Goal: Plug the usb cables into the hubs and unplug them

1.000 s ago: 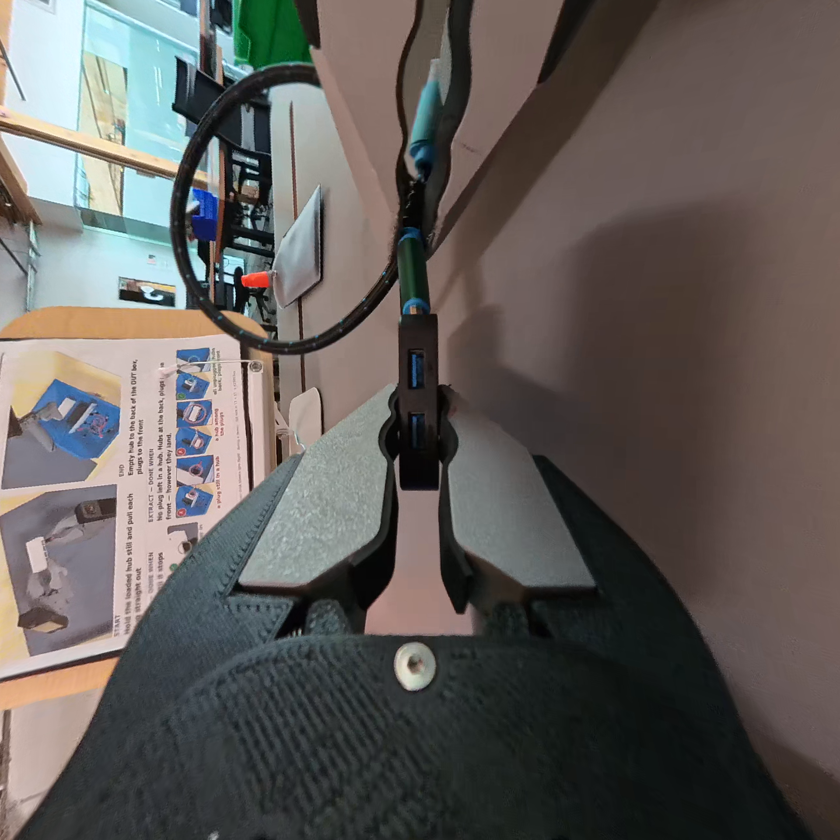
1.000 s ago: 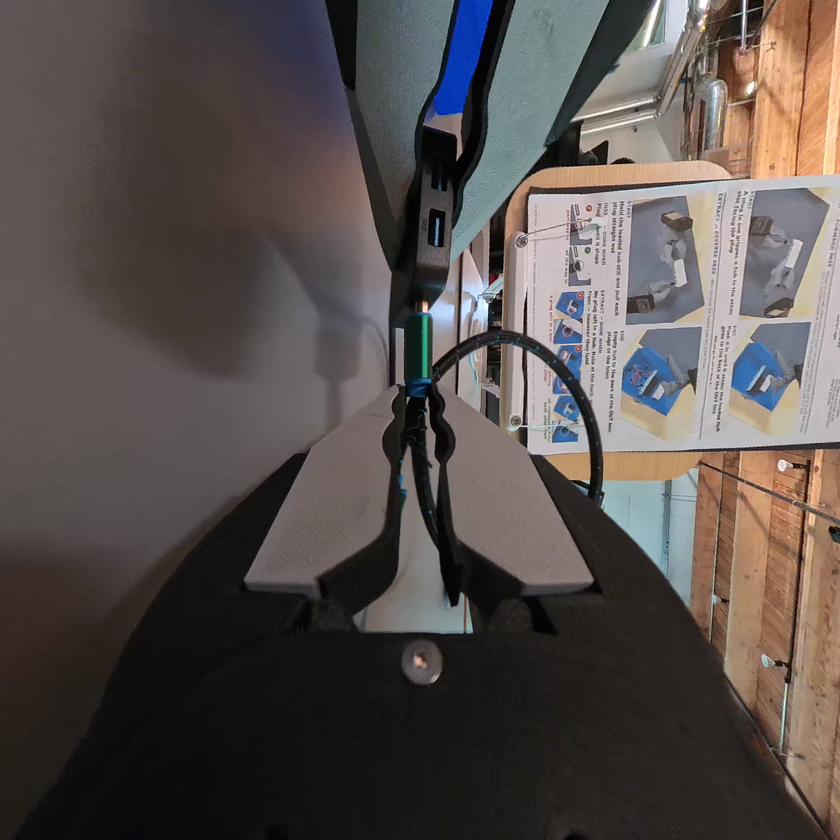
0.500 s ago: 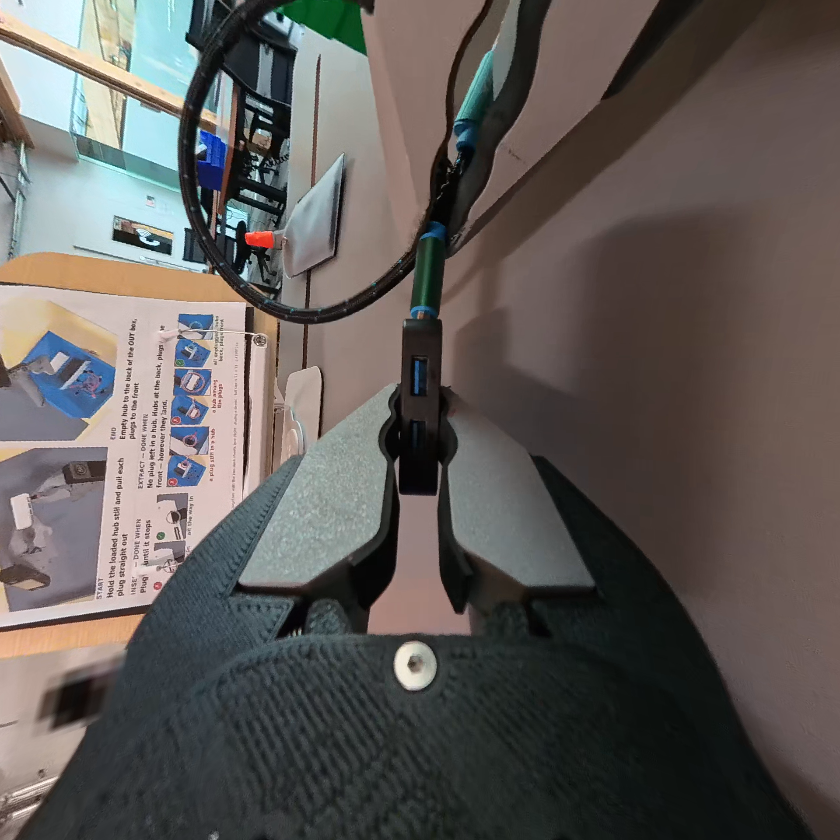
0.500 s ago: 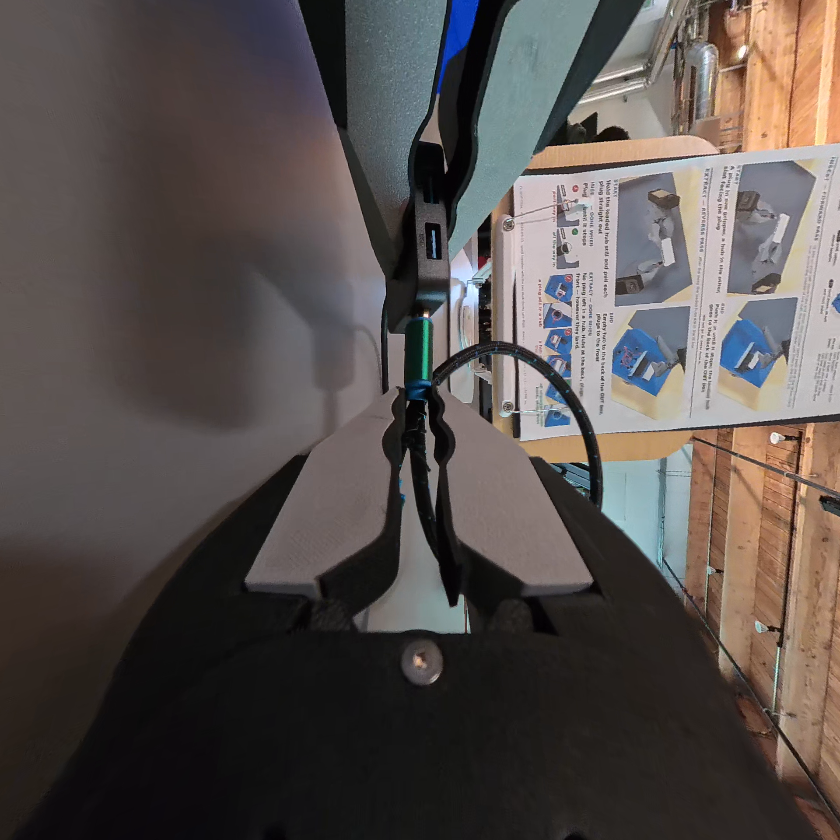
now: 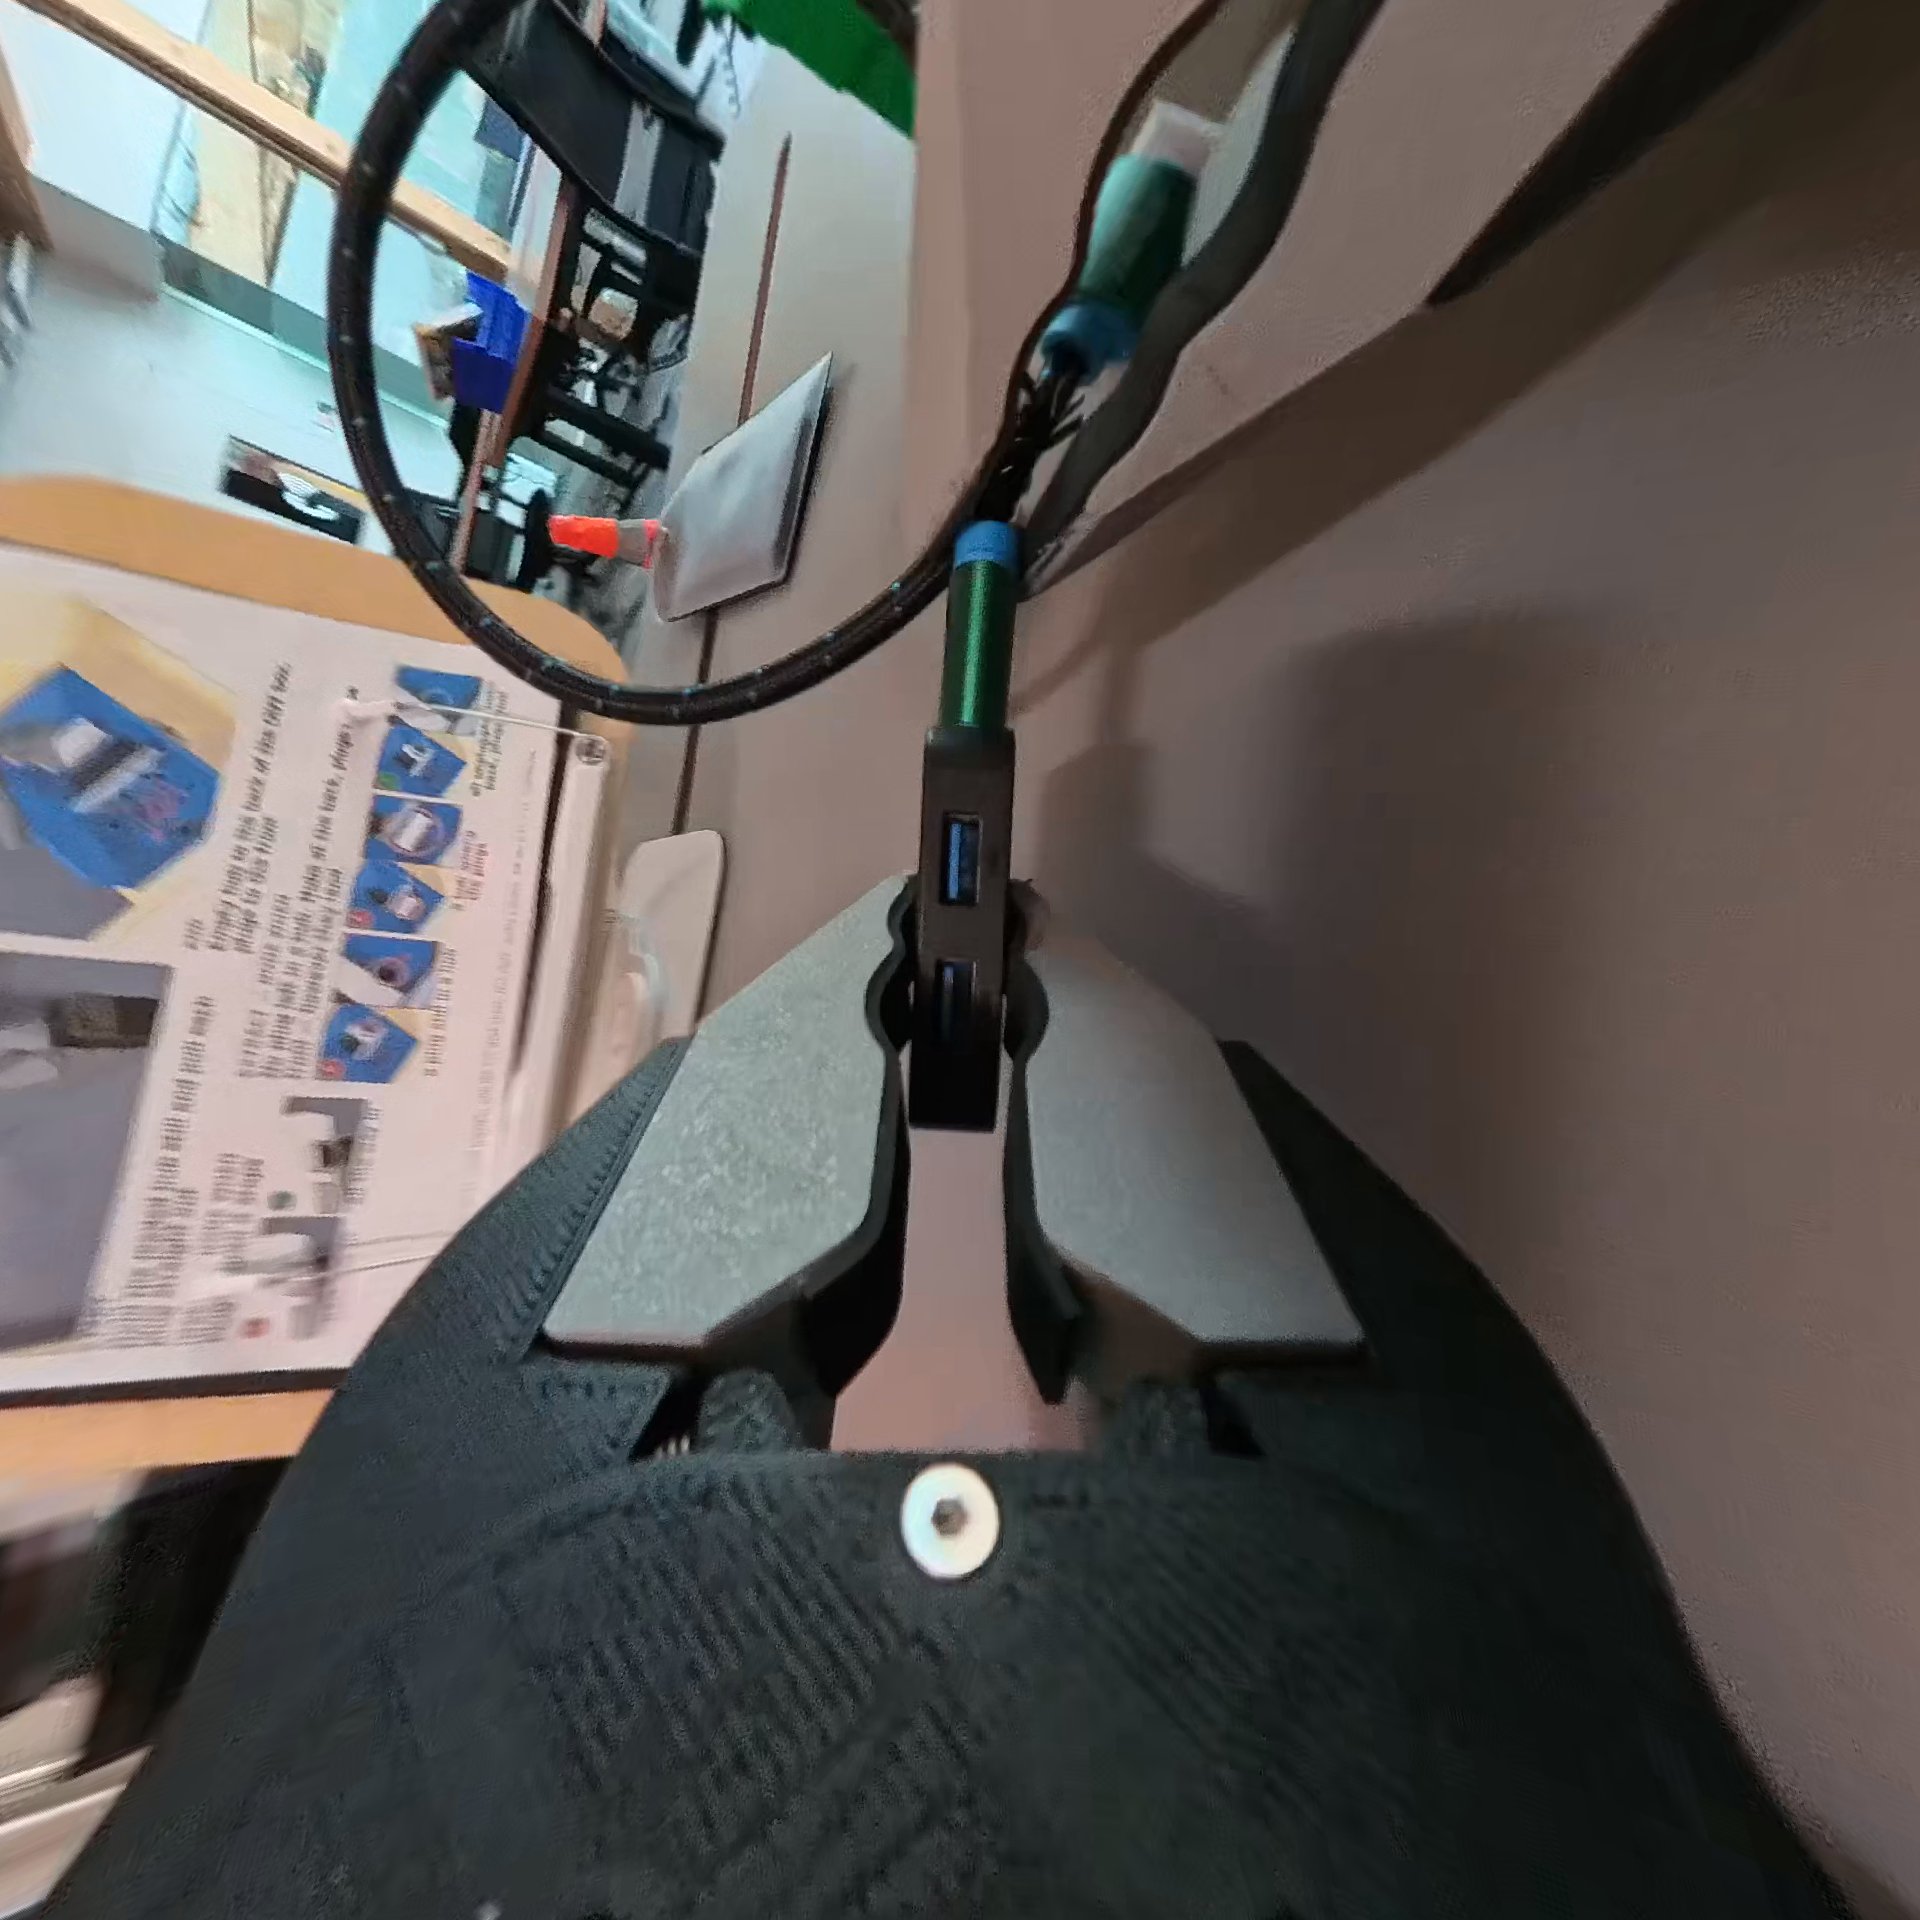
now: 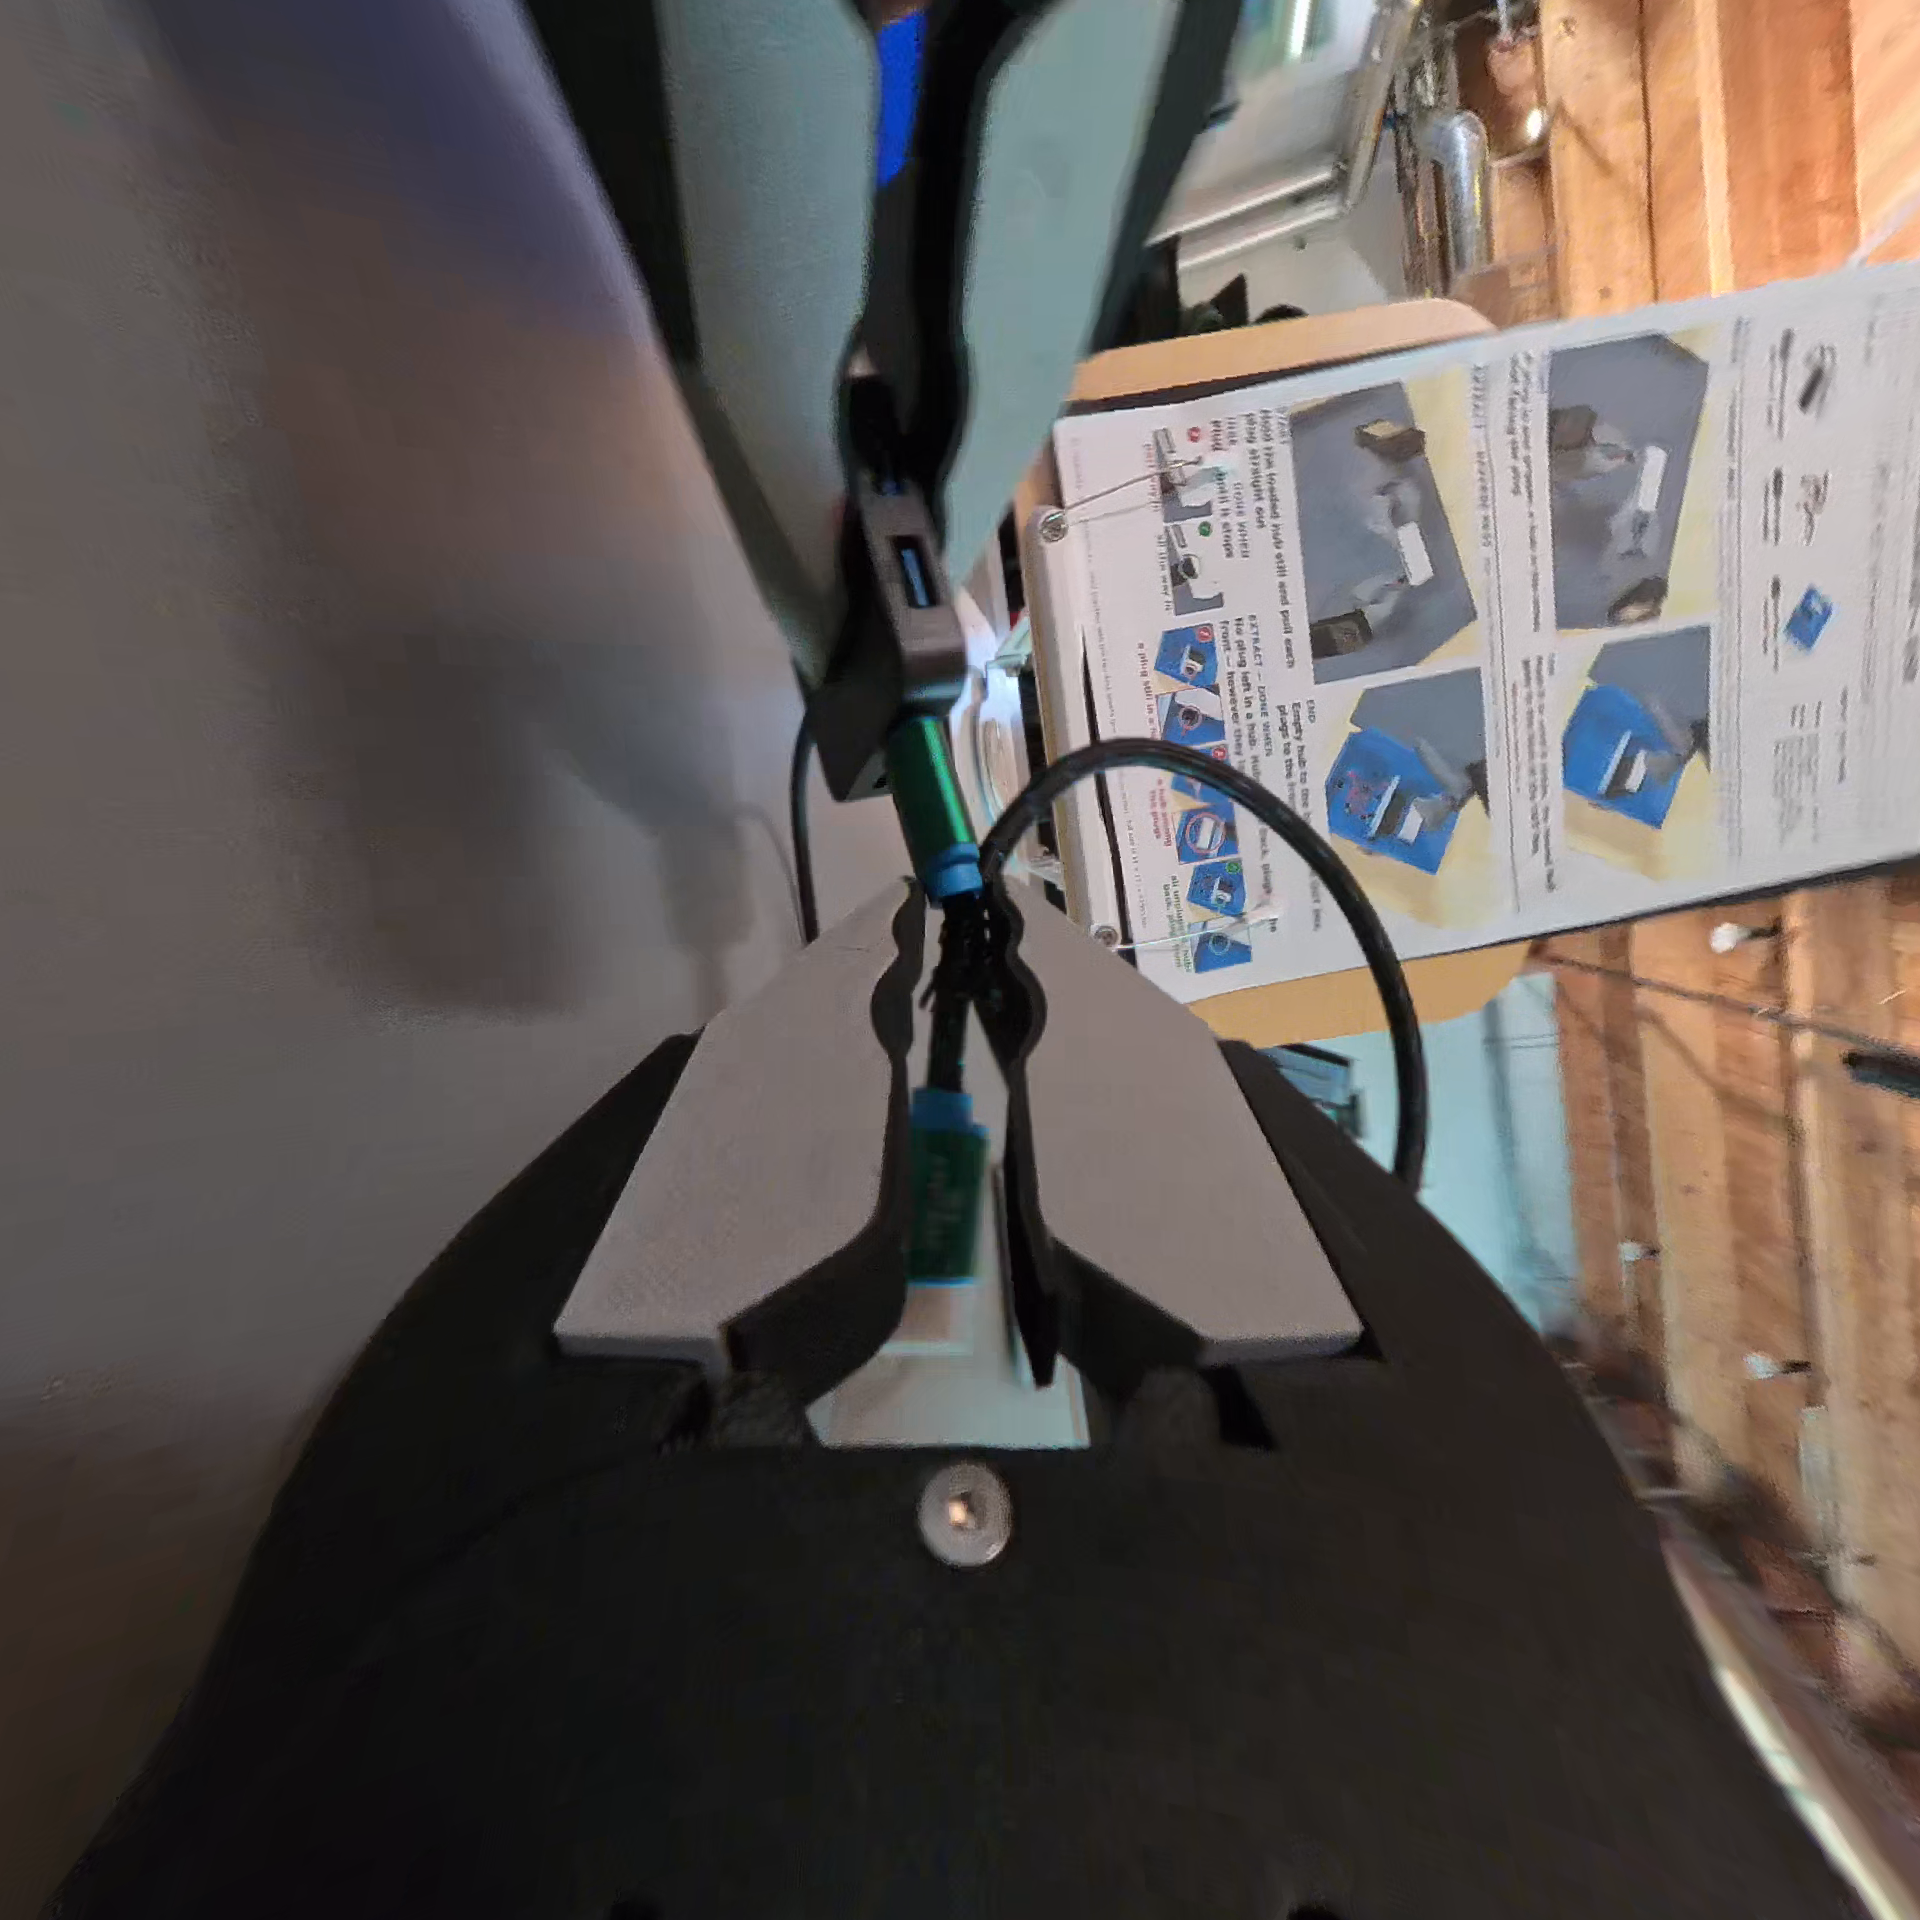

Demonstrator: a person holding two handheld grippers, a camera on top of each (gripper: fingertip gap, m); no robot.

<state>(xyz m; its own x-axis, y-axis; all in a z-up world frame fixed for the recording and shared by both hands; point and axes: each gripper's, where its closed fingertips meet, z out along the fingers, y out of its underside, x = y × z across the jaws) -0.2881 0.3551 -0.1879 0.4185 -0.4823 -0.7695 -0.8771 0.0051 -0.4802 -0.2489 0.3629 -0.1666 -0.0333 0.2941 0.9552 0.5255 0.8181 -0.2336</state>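
Left wrist view: left gripper (image 5: 958, 997) clamps black hub (image 5: 961, 935); green plug (image 5: 975, 649) sits in hub's far end. Right gripper (image 6: 961, 935) pinches braided black cable (image 6: 951, 997) behind that plug, second green plug (image 6: 940, 1205) between its fingers. Grey tabletop (image 5: 1507, 935) beside both; printed instruction sheet (image 6: 1455, 623) on wooden board, timber wall behind. Versus one second ago: cable loop swung farther left, views more tilted and blurred.
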